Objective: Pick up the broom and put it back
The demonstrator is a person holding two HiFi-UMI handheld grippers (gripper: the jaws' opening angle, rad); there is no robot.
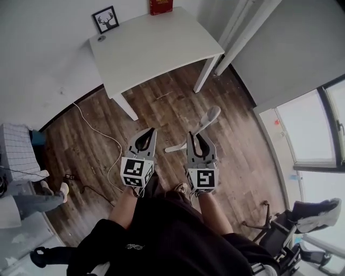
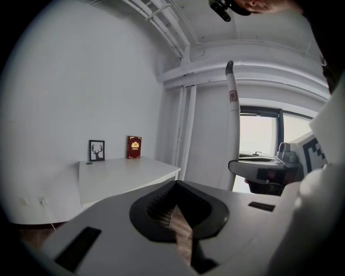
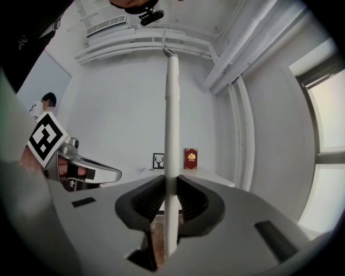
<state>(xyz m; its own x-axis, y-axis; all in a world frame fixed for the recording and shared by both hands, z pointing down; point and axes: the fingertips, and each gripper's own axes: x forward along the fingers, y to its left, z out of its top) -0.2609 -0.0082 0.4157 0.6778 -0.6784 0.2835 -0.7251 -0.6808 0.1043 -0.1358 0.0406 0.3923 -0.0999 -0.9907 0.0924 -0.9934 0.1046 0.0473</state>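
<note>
The broom is a white stick (image 1: 200, 127) that stands nearly upright over the wooden floor, its rounded top (image 1: 211, 114) towards me. My right gripper (image 1: 195, 141) is shut on it. In the right gripper view the stick (image 3: 171, 129) runs straight up between the ribbed pads (image 3: 149, 200), which press on both its sides. My left gripper (image 1: 146, 138) hangs beside it on the left, apart from the stick, jaws together with nothing in them. The left gripper view shows the stick (image 2: 233, 124) upright to the right of the shut gripper (image 2: 175, 187). The broom's head is hidden.
A white table (image 1: 156, 46) stands ahead against the wall, with a framed deer picture (image 1: 105, 19) and a red book (image 1: 160, 6) on it. A white cable (image 1: 102, 135) trails across the floor at left. A person's feet (image 1: 54, 188) are at left, a chair (image 1: 285, 232) at lower right.
</note>
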